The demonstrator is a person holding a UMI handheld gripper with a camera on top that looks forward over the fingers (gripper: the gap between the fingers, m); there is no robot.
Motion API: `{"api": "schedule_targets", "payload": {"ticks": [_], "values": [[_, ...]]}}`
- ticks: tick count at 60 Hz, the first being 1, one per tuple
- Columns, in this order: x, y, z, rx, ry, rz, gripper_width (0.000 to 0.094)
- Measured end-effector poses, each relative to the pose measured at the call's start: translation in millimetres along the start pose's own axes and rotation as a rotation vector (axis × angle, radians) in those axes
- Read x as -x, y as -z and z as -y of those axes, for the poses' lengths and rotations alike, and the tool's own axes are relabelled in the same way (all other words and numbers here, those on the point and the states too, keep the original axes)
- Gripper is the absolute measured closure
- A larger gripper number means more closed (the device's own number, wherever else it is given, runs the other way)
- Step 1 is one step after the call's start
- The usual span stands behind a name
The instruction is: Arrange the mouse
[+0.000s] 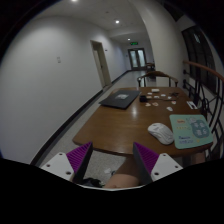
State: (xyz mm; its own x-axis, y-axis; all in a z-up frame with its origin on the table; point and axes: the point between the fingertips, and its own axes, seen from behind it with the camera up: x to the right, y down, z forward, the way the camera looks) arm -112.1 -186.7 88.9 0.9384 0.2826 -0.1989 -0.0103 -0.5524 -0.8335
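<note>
A white mouse lies on the brown wooden table, ahead and to the right of my gripper. It sits just left of a pale green mat. The gripper is open and empty, its purple pads spread wide over the table's near edge. The mouse is beyond the right finger, not between the fingers.
A dark laptop lies farther along the table on the left. Small items are scattered at the far end. A chair stands on the right side. A corridor with white walls and doors runs beyond.
</note>
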Motion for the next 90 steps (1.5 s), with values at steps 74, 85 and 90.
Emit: {"api": "schedule_targets", "payload": {"ticks": [74, 85, 90], "values": [[-237.9, -98.9, 125.1, -0.176, 0.102, -0.287, 0.0588], [-332.3, -10.0, 149.8, -0.279, 0.024, -0.483, 0.0592], [-378.2, -25.4, 87.1, -0.145, -0.063, -0.515, 0.0591]]}}
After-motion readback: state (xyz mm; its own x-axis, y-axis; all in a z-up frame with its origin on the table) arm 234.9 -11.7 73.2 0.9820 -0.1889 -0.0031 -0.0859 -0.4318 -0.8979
